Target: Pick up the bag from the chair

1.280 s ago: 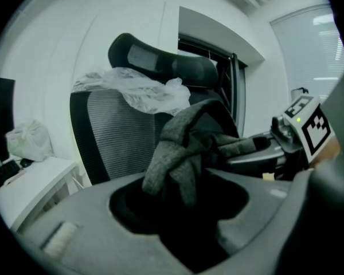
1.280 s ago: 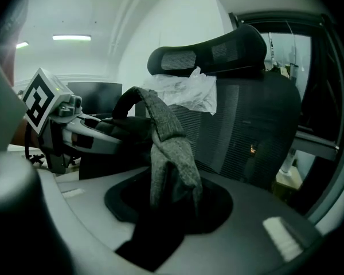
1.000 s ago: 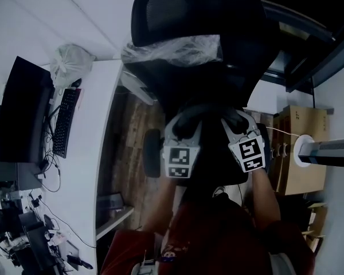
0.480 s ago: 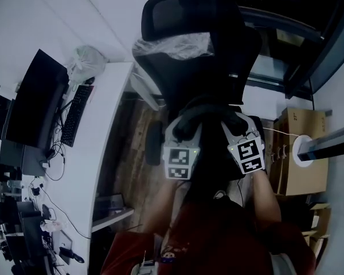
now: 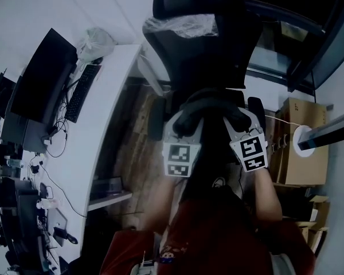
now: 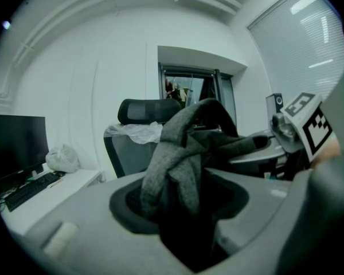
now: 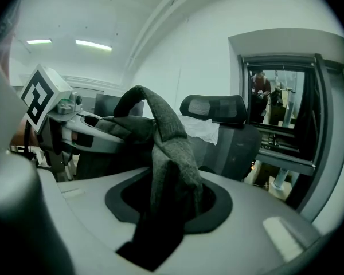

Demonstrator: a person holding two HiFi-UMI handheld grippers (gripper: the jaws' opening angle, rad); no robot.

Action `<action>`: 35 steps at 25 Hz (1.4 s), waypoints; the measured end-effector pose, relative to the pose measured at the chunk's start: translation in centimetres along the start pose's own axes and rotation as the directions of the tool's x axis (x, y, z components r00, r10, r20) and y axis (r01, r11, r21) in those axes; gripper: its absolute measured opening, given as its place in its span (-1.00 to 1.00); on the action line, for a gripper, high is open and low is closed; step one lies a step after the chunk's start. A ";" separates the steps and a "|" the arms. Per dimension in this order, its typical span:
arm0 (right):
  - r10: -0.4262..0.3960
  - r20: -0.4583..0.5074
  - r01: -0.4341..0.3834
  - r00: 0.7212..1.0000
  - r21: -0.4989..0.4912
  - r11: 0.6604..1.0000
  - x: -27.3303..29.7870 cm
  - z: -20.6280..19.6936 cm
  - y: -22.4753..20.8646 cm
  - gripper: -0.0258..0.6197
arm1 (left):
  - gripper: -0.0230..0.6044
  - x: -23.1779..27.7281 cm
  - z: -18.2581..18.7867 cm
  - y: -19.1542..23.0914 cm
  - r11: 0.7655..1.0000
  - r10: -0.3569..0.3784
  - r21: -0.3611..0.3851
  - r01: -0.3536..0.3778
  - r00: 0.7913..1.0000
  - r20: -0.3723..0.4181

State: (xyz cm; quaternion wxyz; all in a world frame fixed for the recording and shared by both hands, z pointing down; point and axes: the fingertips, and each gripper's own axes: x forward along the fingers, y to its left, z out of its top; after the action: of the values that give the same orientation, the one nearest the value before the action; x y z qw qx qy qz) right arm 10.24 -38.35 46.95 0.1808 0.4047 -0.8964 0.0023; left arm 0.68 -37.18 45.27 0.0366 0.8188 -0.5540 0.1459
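Observation:
A dark bag point(image 5: 213, 164) hangs between my two grippers, clear of the black office chair point(image 5: 202, 56) behind it. My left gripper point(image 5: 184, 126) is shut on one grey woven strap point(image 6: 173, 164), which rises out of its jaws point(image 6: 178, 206). Over on the other side, my right gripper point(image 5: 241, 124) is shut on the other grey strap point(image 7: 170, 153) in the same way point(image 7: 169, 206). Each gripper view shows the other gripper's marker cube point(image 6: 307, 125) point(image 7: 44, 95). The chair's headrest point(image 6: 144, 110) point(image 7: 213, 107) carries crumpled clear plastic point(image 5: 186, 25).
A white desk point(image 5: 106, 105) runs along the left with a monitor point(image 5: 39, 90), a keyboard point(image 5: 81, 92) and a plastic bag point(image 5: 96, 42). Cardboard boxes point(image 5: 298, 136) stand at the right. A dark door frame point(image 7: 278, 113) is behind the chair.
In the head view the chair has slid toward the top of the picture while both grippers keep the bag in front of me, so the bag has drawn back from the chair.

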 end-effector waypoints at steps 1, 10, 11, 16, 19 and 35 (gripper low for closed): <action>0.003 -0.004 -0.003 1.000 -0.001 1.000 -0.4 0.0 0.7 -0.51 | -0.26 -0.8 -0.2 -0.1 1.000 0.001 -0.001 -0.001 1.000 -0.003; -0.016 -0.045 0.017 0.999 0.028 0.999 -3.1 -0.7 5.1 -0.51 | -0.26 -5.3 -1.9 -0.5 0.999 -0.041 -0.017 0.040 0.999 -0.023; -0.020 -0.047 0.022 0.999 0.029 0.999 -3.2 -0.7 5.6 -0.51 | -0.26 -5.8 -2.1 -0.4 0.999 -0.049 -0.018 0.048 0.999 -0.022; -0.044 -0.049 0.046 0.998 0.027 0.999 -4.4 -0.2 8.7 -0.51 | -0.26 -8.7 -2.7 0.2 0.996 -0.090 -0.017 0.090 0.996 -0.003; -0.056 -0.049 0.058 0.997 0.025 0.998 -4.7 0.3 10.9 -0.51 | -0.26 -10.7 -3.1 1.2 0.995 -0.103 -0.011 0.103 0.995 0.005; -0.110 -0.052 0.112 0.993 0.038 0.993 -8.2 0.7 17.2 -0.51 | -0.25 -17.3 -4.3 1.2 0.989 -0.150 0.006 0.150 0.989 0.015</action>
State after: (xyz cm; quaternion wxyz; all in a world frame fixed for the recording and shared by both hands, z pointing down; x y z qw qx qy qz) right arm 2.52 -20.98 46.07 0.1947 0.4574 -0.8675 0.0208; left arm -7.22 -21.16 44.44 0.0412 0.8594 -0.4908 0.1375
